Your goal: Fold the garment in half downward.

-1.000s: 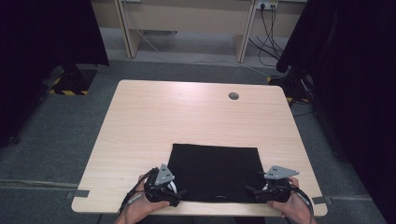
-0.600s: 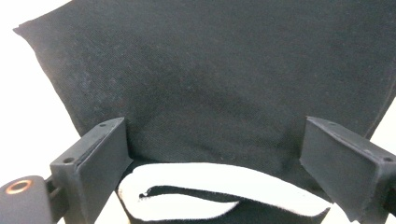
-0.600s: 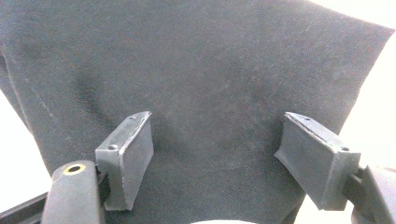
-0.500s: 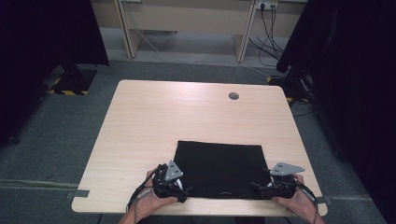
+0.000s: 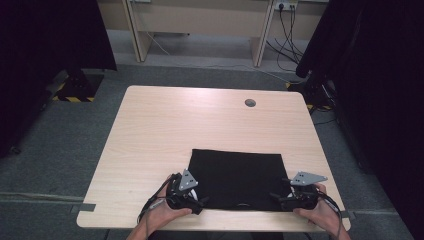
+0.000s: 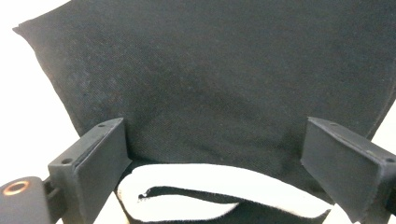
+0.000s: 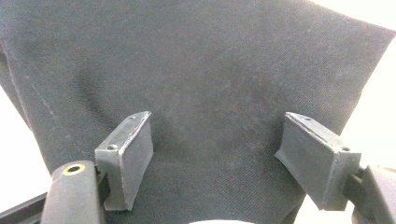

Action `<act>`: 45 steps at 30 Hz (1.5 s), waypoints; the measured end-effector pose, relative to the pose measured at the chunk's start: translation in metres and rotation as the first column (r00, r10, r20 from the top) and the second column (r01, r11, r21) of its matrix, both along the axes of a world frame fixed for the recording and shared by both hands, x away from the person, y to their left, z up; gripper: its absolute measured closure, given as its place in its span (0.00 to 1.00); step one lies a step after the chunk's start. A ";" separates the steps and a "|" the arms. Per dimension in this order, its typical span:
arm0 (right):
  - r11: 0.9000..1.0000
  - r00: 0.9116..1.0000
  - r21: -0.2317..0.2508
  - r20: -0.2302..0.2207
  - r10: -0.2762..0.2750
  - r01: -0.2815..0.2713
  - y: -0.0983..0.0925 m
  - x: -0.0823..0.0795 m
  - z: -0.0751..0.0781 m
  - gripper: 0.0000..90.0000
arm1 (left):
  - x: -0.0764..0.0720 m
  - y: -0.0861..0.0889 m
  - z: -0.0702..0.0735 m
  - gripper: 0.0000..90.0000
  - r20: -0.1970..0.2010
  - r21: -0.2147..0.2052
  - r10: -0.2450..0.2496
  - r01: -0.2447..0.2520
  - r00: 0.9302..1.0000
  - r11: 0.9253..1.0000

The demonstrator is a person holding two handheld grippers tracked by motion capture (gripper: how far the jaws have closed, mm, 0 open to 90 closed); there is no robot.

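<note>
While not much has changed since a second ago, you can spot small shifts: the left gripper has slid a touch toward the near left corner of the black cloth and tipped so its grey plate now leans more on edge, and the right gripper has crept a bit lower toward the near right corner, with the cloth itself lying pretty much where it was. Both sets of fingers are spread wide apart and nothing is pinched: in the left gripper view the black cloth runs flat between the two black fingers, with a white folded edge of it curling up just in front of them, and in the right gripper view the black cloth sits the same way between the fingers, pads clear of the fabric on both sides. The cloth is spread flat as a rough rectangle on the near half of the table, its near edge just by the table's front edge, a hand behind each gripper at the two near corners. That table is light wood with rounded corners and a small round cable hole near the far edge. It stands on grey carpet, with dark curtains hanging on both sides, a pale desk frame at the back, and some cables dangling from a wall socket.
</note>
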State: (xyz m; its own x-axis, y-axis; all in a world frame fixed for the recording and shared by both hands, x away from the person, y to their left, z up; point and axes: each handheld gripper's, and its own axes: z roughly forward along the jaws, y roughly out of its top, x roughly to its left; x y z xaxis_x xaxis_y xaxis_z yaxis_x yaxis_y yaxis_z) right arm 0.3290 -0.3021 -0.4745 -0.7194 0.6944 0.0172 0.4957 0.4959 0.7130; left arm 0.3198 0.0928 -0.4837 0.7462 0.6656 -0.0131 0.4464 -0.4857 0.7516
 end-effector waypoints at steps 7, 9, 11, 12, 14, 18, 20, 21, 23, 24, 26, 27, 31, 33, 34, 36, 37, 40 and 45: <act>1.000 1.000 0.008 0.005 0.006 -0.006 -0.001 0.000 -0.001 0.30 | 0.000 0.000 0.000 0.07 -0.001 0.001 0.000 0.000 1.000 1.000; 1.000 1.000 0.010 0.005 0.009 -0.009 -0.002 0.000 -0.001 0.30 | 0.000 0.000 0.000 0.07 -0.001 0.003 0.000 0.000 1.000 1.000; 1.000 1.000 0.010 0.003 0.009 -0.009 -0.003 0.000 -0.001 0.30 | 0.001 -0.002 0.000 0.06 -0.001 0.007 0.004 -0.004 1.000 1.000; 1.000 1.000 0.009 0.003 0.009 -0.009 -0.003 0.000 -0.001 0.30 | 0.001 -0.004 0.000 0.06 -0.001 0.011 0.006 -0.006 1.000 1.000; 1.000 1.000 0.005 0.000 0.007 -0.007 -0.004 0.000 0.000 0.30 | 0.002 -0.006 0.000 0.05 -0.002 0.011 0.009 -0.009 1.000 1.000; 1.000 1.000 0.002 -0.003 0.003 -0.003 -0.010 0.001 0.000 0.30 | 0.006 -0.013 0.000 0.05 -0.003 0.010 0.002 -0.002 1.000 1.000; 1.000 1.000 0.001 -0.005 -0.002 0.002 -0.013 0.002 0.000 0.30 | 0.008 -0.016 0.000 0.05 -0.002 0.012 -0.003 0.003 1.000 1.000; 1.000 1.000 0.000 -0.004 -0.006 0.006 -0.015 0.002 0.001 0.30 | 0.009 -0.018 0.000 0.05 -0.003 0.012 -0.003 0.003 1.000 1.000; 1.000 1.000 0.000 -0.003 -0.014 0.014 -0.019 0.004 0.001 0.30 | 0.011 -0.024 0.000 0.05 -0.002 0.013 -0.003 0.003 1.000 1.000; 1.000 1.000 -0.001 -0.005 -0.021 0.021 -0.021 0.004 0.001 0.30 | 0.013 -0.027 0.000 0.05 -0.002 0.013 -0.006 0.006 1.000 1.000; 1.000 1.000 -0.003 -0.007 -0.030 0.030 -0.026 0.005 0.001 0.30 | 0.015 -0.032 0.000 0.05 -0.003 0.013 -0.011 0.011 1.000 1.000; 0.999 0.999 -0.002 -0.007 -0.032 0.032 -0.029 0.006 0.001 0.30 | 0.015 -0.034 0.000 0.05 -0.003 0.012 -0.013 0.013 1.000 1.000; 1.000 1.000 0.002 -0.007 -0.031 0.031 -0.039 0.010 0.001 0.30 | 0.017 -0.044 0.000 0.05 -0.002 0.013 -0.022 0.022 1.000 1.000; 1.000 1.000 0.000 -0.006 -0.030 0.030 -0.044 0.012 0.002 0.30 | 0.017 -0.047 0.001 0.05 -0.003 0.014 -0.026 0.026 1.000 1.000; 1.000 1.000 0.000 -0.006 -0.027 0.027 -0.045 0.013 0.002 0.30 | 0.017 -0.049 0.000 0.05 -0.002 0.014 -0.027 0.027 1.000 1.000; 1.000 1.000 0.004 -0.006 -0.022 0.022 -0.049 0.014 0.001 0.30 | 0.016 -0.051 0.000 0.05 -0.002 0.013 -0.028 0.029 1.000 1.000; 1.000 1.000 0.007 -0.005 -0.019 0.019 -0.050 0.015 0.001 0.31 | 0.016 -0.052 0.001 0.05 -0.002 0.015 -0.033 0.033 0.999 0.999; 1.000 1.000 0.013 -0.001 -0.017 0.017 -0.055 0.016 0.001 0.32 | 0.015 -0.054 0.001 0.05 -0.003 0.012 -0.034 0.034 0.999 0.999; 1.000 1.000 0.014 -0.002 -0.017 0.017 -0.058 0.016 0.001 0.32 | 0.013 -0.055 0.001 0.05 -0.004 0.007 -0.043 0.043 0.999 0.999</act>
State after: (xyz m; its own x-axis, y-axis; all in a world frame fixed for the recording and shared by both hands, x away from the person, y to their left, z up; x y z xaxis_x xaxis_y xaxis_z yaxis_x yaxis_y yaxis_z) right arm 0.3449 -0.3606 -0.4735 -0.7073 0.7064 0.0282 0.5052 0.4771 0.7191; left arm 0.3324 0.0373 -0.4832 0.7743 0.6327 -0.0114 0.4278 -0.5102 0.7461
